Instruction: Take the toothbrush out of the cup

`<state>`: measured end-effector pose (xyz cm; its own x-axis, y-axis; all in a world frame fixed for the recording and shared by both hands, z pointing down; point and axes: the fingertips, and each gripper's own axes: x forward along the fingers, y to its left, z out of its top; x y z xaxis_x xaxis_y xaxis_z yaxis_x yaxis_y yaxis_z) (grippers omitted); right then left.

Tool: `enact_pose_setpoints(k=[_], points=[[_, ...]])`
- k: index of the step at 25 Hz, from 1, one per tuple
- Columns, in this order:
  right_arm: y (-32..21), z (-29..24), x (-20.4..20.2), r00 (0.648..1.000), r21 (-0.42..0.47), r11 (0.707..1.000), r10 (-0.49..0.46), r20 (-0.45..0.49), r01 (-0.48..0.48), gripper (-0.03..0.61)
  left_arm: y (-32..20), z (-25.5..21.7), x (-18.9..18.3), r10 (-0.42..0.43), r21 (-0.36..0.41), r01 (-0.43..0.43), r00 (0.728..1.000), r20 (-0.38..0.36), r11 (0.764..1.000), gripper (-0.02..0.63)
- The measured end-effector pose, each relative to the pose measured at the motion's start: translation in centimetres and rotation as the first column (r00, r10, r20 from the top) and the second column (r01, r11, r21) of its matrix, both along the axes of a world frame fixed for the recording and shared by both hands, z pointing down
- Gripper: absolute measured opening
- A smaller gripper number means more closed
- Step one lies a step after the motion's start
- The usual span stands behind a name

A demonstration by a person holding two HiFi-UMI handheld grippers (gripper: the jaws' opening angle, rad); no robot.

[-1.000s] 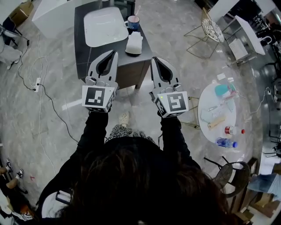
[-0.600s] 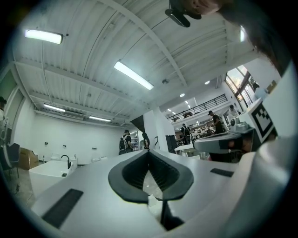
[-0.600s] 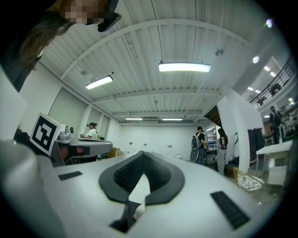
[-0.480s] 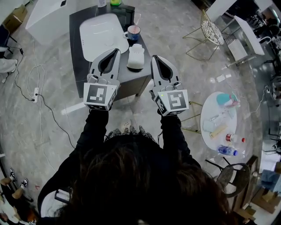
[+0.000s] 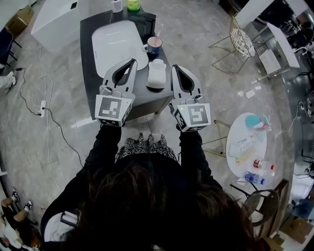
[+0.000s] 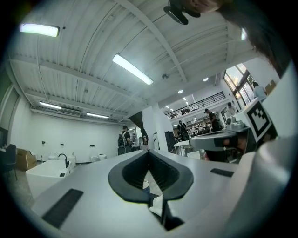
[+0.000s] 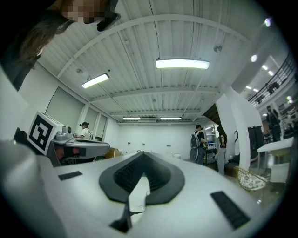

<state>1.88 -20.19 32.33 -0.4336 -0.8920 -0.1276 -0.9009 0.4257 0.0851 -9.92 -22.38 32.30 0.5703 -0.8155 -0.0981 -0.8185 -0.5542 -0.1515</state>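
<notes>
In the head view a blue cup (image 5: pixel 154 45) with a pink inside stands on the dark counter (image 5: pixel 88 54), to the right of the white basin (image 5: pixel 117 41). A thin toothbrush (image 5: pixel 160 28) leans out of the cup toward the upper right. My left gripper (image 5: pixel 132 62) is shut and empty, its tip over the basin's near right corner, short of the cup. My right gripper (image 5: pixel 174 67) is shut and empty too, just right of a folded white towel (image 5: pixel 156 74) that lies between the two. Both gripper views look along closed jaws toward the room: left gripper (image 6: pixel 149 152), right gripper (image 7: pixel 142 154).
A green bottle (image 5: pixel 133 4) and a white bottle (image 5: pixel 117 5) stand at the counter's far edge. A round white side table (image 5: pixel 234 142) with bottles and small items is at the right. A wire chair (image 5: pixel 243 39) stands beyond it. A power cable (image 5: pixel 49 110) trails over the floor on the left.
Both grippers have come forward toward the counter. Their tips were over the counter's near edge and are now level with the towel and the basin's corner. Jaws stayed shut.
</notes>
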Motion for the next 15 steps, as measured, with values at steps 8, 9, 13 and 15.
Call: enact_pose_setpoints(k=[8, 9, 13, 15], points=[[-3.7, 0.3, 1.2, 1.000, -0.006, 1.000, -0.025, 0.005, 0.025, 0.004, -3.6, 0.6, 1.1, -0.032, -0.019, 0.032, 0.999, 0.005, 0.999, 0.008], [-4.3, 0.3, 1.5, 0.999, -0.007, 0.999, -0.031, 0.004, 0.031, 0.004, -4.2, 0.8, 1.4, -0.034, -0.023, 0.034, 0.999, 0.006, 0.999, 0.008], [-7.0, 0.2, 2.4, 0.998, -0.004, 0.998, -0.061, -0.008, 0.061, 0.003, -6.6, 0.8, 2.9, -0.047, -0.030, 0.048, 0.999, 0.026, 0.998, 0.008], [-8.4, 0.2, 2.9, 0.997, -0.003, 0.997, -0.075, -0.011, 0.075, 0.005, -7.7, 0.5, 3.8, -0.053, -0.029, 0.053, 0.998, 0.030, 0.998, 0.008]])
